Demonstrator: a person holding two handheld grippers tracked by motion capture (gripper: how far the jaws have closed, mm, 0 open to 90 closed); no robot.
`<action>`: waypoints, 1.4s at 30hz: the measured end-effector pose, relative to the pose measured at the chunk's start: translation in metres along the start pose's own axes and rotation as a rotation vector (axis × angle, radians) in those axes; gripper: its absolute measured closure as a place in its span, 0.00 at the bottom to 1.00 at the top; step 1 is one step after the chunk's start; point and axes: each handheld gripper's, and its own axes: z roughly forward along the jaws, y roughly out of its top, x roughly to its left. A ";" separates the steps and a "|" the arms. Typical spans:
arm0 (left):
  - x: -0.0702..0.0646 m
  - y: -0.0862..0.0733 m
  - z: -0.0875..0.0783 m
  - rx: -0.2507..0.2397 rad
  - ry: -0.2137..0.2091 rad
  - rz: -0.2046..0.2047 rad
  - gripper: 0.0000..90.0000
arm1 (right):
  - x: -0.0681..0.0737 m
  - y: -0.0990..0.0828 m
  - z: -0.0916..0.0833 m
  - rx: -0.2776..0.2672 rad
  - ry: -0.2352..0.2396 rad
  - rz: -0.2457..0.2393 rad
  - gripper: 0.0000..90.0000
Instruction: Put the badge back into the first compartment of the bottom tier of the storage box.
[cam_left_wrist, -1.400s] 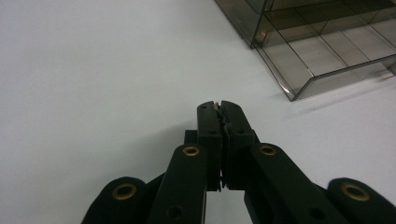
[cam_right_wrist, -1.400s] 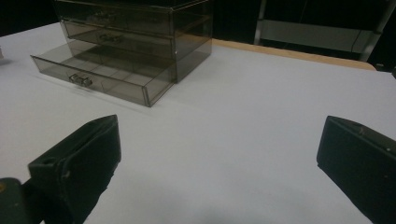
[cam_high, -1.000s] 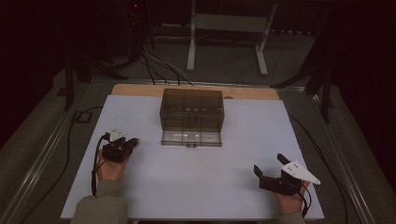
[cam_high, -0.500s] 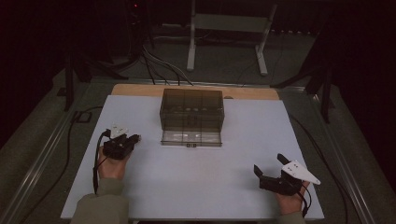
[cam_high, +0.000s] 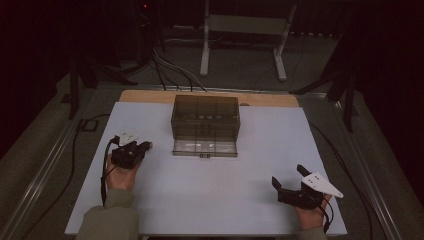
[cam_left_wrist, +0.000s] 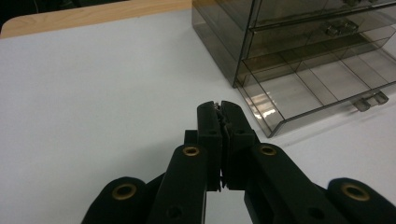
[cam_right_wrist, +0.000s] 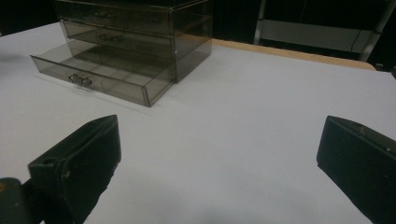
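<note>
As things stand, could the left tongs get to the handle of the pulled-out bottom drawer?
Probably yes. Bare white table lies between the left tongs and the drawer handle; but they are shut and must open first.

Lighting: dim room, surroundings near black; the white table (cam_high: 210, 200) was the brightest area in the high view. Light fell from overhead. Shadows: soft, short, cast beside the smoky drawer box (cam_right_wrist: 140, 51). Glare: small bright patch on its open bottom drawer (cam_left_wrist: 308, 91). Focus: jaws close to both gripper cameras were soft and blurred. Image quality: grainy, low contrast, slightly bluish cast.
</note>
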 end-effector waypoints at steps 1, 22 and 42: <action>0.000 0.001 0.000 -0.002 0.001 0.002 0.99 | 0.000 0.000 0.000 0.000 0.000 0.000 0.00; -0.008 0.016 0.002 -0.024 -0.007 0.022 0.99 | 0.000 0.000 0.000 -0.001 0.000 0.000 0.00; -0.016 0.024 0.007 -0.029 -0.014 0.037 0.99 | 0.000 0.000 0.000 0.000 0.001 -0.001 0.00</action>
